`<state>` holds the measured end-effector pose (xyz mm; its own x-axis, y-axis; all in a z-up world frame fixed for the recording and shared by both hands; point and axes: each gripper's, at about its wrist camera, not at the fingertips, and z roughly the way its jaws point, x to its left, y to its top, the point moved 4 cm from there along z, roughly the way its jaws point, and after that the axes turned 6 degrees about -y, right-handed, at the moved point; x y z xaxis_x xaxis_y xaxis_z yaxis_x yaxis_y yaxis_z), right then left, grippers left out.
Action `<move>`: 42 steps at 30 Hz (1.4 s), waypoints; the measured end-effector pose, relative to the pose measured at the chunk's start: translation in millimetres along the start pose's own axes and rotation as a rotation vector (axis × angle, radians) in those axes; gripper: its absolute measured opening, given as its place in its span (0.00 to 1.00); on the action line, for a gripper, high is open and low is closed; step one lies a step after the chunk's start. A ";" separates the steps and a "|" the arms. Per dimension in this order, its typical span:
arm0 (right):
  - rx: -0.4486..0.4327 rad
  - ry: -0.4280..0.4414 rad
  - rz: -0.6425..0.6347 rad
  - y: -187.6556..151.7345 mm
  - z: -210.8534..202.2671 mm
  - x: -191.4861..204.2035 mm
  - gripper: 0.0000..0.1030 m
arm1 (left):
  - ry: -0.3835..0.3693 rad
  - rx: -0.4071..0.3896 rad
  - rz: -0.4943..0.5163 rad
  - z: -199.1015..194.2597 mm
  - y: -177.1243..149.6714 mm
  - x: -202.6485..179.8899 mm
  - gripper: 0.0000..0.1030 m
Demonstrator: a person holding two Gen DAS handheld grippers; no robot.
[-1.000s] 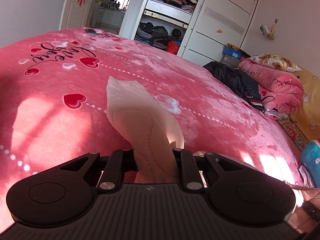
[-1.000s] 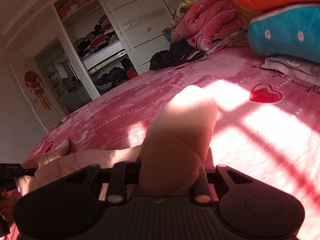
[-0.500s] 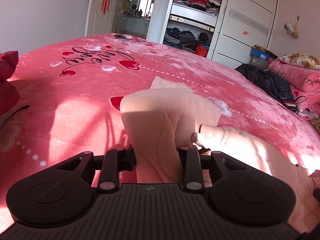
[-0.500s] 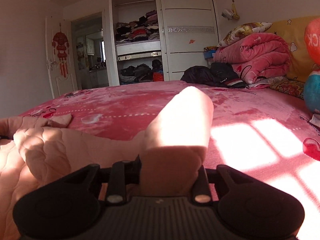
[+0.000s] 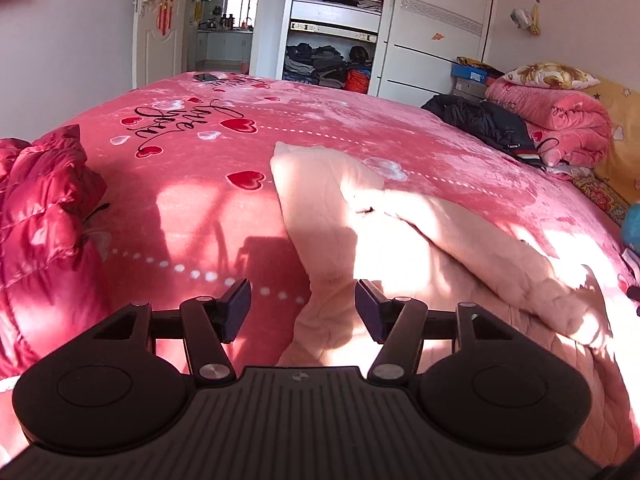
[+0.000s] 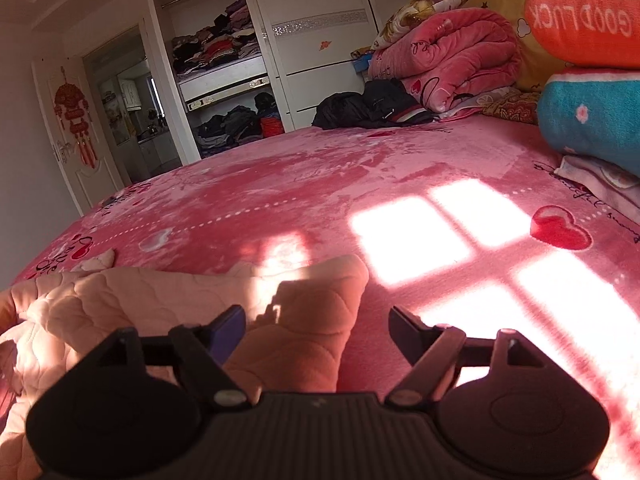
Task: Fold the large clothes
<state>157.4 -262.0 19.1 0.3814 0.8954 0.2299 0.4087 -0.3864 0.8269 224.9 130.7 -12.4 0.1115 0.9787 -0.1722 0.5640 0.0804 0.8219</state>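
A bedroom: a wide bed covered by a pink blanket (image 5: pixel 328 148) printed with red hearts, sunlit window patches falling across it. Beyond the jaws stands a white wardrobe (image 5: pixel 340 20) with open shelves of folded clothes. A red puffer jacket (image 5: pixel 44 216) lies left of the left jaws; a black garment (image 6: pixel 372 106) and a rolled pink quilt (image 6: pixel 448 60) lie far ahead.

Both grippers hover low over the bed, pointing forward along it.

The left gripper (image 5: pixel 303 306) has its jaws spread wide, holding nothing; the pale pink quilted garment (image 5: pixel 400 240) lies between and ahead of them, extending right. The right gripper (image 6: pixel 316 330) is likewise spread wide and empty, a corner of the garment (image 6: pixel 304 312) lying between its jaws, nearer the left finger.
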 end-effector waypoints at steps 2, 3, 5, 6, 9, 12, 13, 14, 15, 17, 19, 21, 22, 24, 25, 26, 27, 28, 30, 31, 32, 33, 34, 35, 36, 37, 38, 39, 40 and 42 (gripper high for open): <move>0.006 0.028 0.068 -3.4 -22.9 -10.6 0.77 | 0.011 0.008 0.041 -25.9 -22.4 0.2 0.73; 0.010 0.038 0.096 -6.1 -32.3 -14.4 0.78 | 0.014 0.016 0.053 -35.4 -32.3 2.2 0.75; 0.031 0.071 0.158 -14.8 -56.2 -21.5 0.79 | 0.018 0.034 0.061 -53.1 -52.0 10.0 0.76; 0.042 0.081 0.175 -19.5 -64.6 -23.8 0.79 | 0.021 0.041 0.063 -61.0 -61.6 13.9 0.76; 0.061 0.080 0.186 -38.1 -99.4 -28.8 0.79 | 0.046 0.056 0.041 -83.8 -90.3 24.9 0.77; 0.081 0.076 0.155 -62.1 -136.9 -26.5 0.79 | 0.054 0.068 0.022 -103.7 -107.9 28.8 0.77; 0.087 0.081 0.147 -69.8 -147.2 -25.2 0.79 | 0.056 0.071 0.006 -112.7 -113.5 29.2 0.77; 0.098 0.083 0.135 -79.4 -159.1 -23.5 0.79 | 0.058 0.071 -0.006 -120.7 -118.6 30.9 0.77; 0.111 0.083 0.123 -88.3 -168.2 -21.4 0.79 | 0.060 0.071 -0.012 -125.2 -121.6 31.4 0.77; 0.149 0.096 0.120 -104.9 -183.8 -16.5 0.79 | 0.078 0.073 -0.017 -137.4 -129.1 27.7 0.78; 0.193 0.126 0.116 -120.8 -197.3 -8.6 0.79 | 0.097 0.077 -0.019 -146.6 -133.0 25.4 0.78; 0.224 0.142 0.055 -138.0 -212.4 5.7 0.79 | 0.115 0.077 -0.018 -157.0 -134.7 24.5 0.81; 0.235 0.150 0.024 -143.9 -217.3 12.8 0.80 | 0.123 0.078 -0.017 -161.8 -136.1 24.3 0.81; 0.263 0.182 -0.016 -157.0 -227.0 28.0 0.82 | 0.139 0.082 -0.020 -171.0 -137.8 25.8 0.81; 0.274 0.197 -0.019 -161.3 -229.9 33.0 0.83 | 0.142 0.079 -0.024 -174.4 -137.8 26.5 0.82; 0.293 0.225 -0.022 -168.4 -233.9 39.7 0.84 | 0.144 0.077 -0.027 -177.7 -137.5 26.8 0.84; 0.305 0.244 -0.030 -173.0 -236.3 45.3 0.84 | 0.148 0.075 -0.030 -182.9 -138.3 26.3 0.85; 0.313 0.252 -0.036 -176.3 -237.6 49.6 0.85 | 0.154 0.073 -0.029 -189.6 -141.6 26.7 0.86; 0.356 0.260 -0.011 -185.9 -238.4 56.4 0.85 | 0.171 0.069 -0.024 -195.3 -140.2 24.0 0.89; 0.375 0.266 0.011 -189.2 -237.5 57.0 0.85 | 0.176 0.063 -0.021 -199.9 -140.1 23.2 0.90; 0.405 0.272 0.049 -195.6 -236.9 56.4 0.85 | 0.179 0.058 -0.020 -203.6 -139.5 22.7 0.91; 0.420 0.270 0.070 -198.8 -235.3 55.6 0.85 | 0.184 0.055 -0.018 -206.5 -138.4 22.4 0.91; 0.430 0.265 0.091 -202.3 -233.9 54.1 0.85 | 0.191 0.050 -0.017 -209.5 -137.2 21.6 0.91; 0.431 0.261 0.111 -205.1 -232.3 51.3 0.85 | 0.199 0.046 -0.015 -212.6 -136.2 21.6 0.92; 0.432 0.261 0.128 -205.6 -229.9 49.4 0.85 | 0.205 0.043 -0.014 -214.9 -135.3 21.7 0.93; 0.437 0.264 0.162 -207.3 -228.9 46.2 0.85 | 0.215 0.037 -0.011 -218.2 -134.5 20.6 0.94; 0.445 0.268 0.197 -208.9 -227.5 42.6 0.85 | 0.220 0.035 -0.009 -220.1 -133.8 20.7 0.94; 0.451 0.269 0.221 -209.2 -227.5 40.7 0.85 | 0.228 0.033 -0.007 -222.5 -132.7 21.3 0.94; 0.450 0.268 0.232 -209.3 -229.6 40.2 0.85 | 0.233 0.032 -0.006 -224.6 -132.2 21.6 0.94; 0.442 0.258 0.202 -208.3 -237.0 45.7 0.85 | 0.236 0.032 -0.012 -226.7 -130.8 23.4 0.95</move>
<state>-106.8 -88.0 -21.0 0.2950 0.7975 0.5263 0.6792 -0.5624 0.4715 -31.8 185.8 -0.8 -0.0872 0.9951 -0.0472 0.5899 0.0898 0.8025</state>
